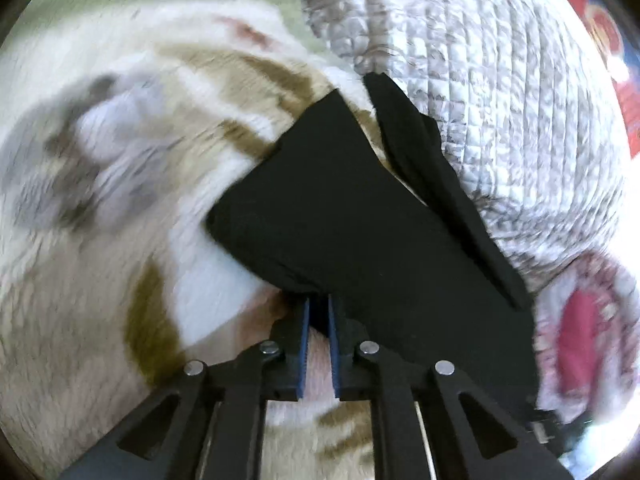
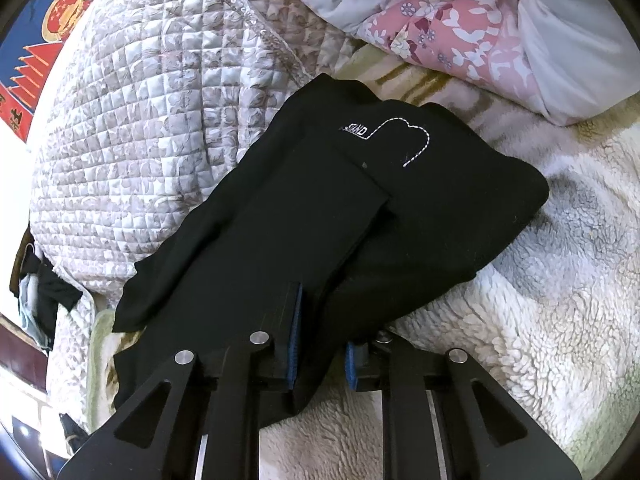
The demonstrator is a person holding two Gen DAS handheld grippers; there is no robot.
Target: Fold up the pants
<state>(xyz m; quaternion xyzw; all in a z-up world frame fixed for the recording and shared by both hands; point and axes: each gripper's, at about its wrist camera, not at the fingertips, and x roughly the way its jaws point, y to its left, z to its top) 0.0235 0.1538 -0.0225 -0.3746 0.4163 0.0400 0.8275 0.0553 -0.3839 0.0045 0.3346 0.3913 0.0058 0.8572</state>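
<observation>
pants [image 2: 320, 216], black, lie partly folded on a bed, across the seam where a cream fleece blanket [image 2: 540, 300] meets a grey quilted cover [image 2: 132, 128]. a stitched outline and a small label face up on the far panel. a floral pink duvet [image 2: 460, 40] is bunched beyond the garment.

left tool [image 1: 319, 316]: jaws nearly together, blue pads clamping a dark edge of the garment at the tips. cloth drapes away from the grip toward the quilted cover. this view is blurred on the blanket side.

right tool [image 2: 324, 344]: jaws narrowed onto a thick fold of the near edge. cloth fills the gap and hides part of the far pad [image 2: 352, 364].

judged step: both near edges are secured for carrying over the far part.

hazards:
- uneven grip. the right tool holds several layers, the left only a thin edge; the thin edge may slip out under tension.
- unequal travel of the two tools would skew the fold and leave the loose strip beside the quilted cover trailing.
- the fleece nap may drag the lower layer and bunch it.
- lifting too little would push the stacked panels rather than lay them over.
</observation>
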